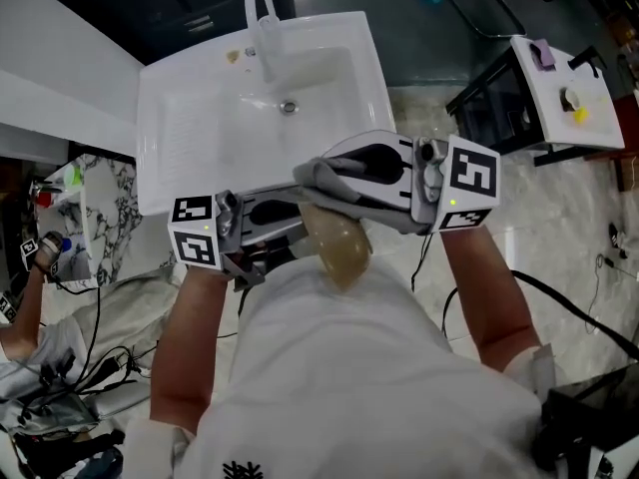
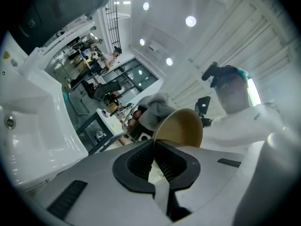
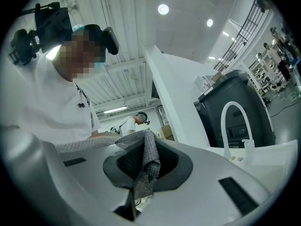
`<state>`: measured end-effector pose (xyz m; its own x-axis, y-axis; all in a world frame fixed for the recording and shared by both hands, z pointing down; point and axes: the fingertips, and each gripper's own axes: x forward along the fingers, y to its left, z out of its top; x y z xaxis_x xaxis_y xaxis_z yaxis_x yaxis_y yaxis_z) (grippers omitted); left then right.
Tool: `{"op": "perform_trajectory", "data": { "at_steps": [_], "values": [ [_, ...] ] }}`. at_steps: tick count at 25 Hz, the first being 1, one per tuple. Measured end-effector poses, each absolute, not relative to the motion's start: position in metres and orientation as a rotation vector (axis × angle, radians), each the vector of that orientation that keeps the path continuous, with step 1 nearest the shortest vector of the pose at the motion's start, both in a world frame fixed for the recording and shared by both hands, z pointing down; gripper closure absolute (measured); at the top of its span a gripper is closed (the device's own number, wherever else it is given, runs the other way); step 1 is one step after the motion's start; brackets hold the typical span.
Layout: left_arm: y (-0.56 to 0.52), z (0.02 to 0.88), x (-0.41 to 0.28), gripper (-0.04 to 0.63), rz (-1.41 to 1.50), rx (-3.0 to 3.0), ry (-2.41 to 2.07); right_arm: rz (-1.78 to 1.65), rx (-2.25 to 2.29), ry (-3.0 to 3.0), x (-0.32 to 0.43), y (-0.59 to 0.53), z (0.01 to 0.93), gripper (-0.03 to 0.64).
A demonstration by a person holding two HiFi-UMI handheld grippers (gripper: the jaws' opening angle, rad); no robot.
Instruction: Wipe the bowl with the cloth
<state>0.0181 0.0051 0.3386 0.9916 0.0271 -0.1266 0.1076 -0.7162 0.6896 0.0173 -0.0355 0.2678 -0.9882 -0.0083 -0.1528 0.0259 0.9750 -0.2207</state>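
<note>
Head view: in front of the near edge of the white sink (image 1: 180,118), the left hand-held gripper (image 1: 296,230) holds a tan bowl (image 1: 341,249) close to the person's chest. The right hand-held gripper (image 1: 318,176) comes in from the other side with a grey cloth (image 1: 334,186) lying over the bowl's top edge. The tap (image 1: 262,18) stands at the sink's far side.

Left gripper view: the jaws are nearly together, clamped on the thin rim of the bowl (image 2: 181,126), which tilts away just beyond them. The cloth (image 2: 157,106) bunches at the bowl's far side, and the sink (image 2: 42,107) is at the left.

Right gripper view: the jaws are pressed together on a fold of the cloth (image 3: 146,166), which hangs down between them. The sink's tap (image 3: 233,126) is off to the right.
</note>
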Motion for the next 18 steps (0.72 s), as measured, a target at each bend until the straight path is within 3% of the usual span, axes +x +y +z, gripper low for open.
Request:
{"op": "perform_trajectory", "data": {
  "at_steps": [18],
  "values": [
    [-0.032, 0.313, -0.019, 0.576, -0.365, 2.372, -0.036, -0.493, 0.058, 3.026, 0.023, -0.011, 0.314, 0.584]
  ]
}}
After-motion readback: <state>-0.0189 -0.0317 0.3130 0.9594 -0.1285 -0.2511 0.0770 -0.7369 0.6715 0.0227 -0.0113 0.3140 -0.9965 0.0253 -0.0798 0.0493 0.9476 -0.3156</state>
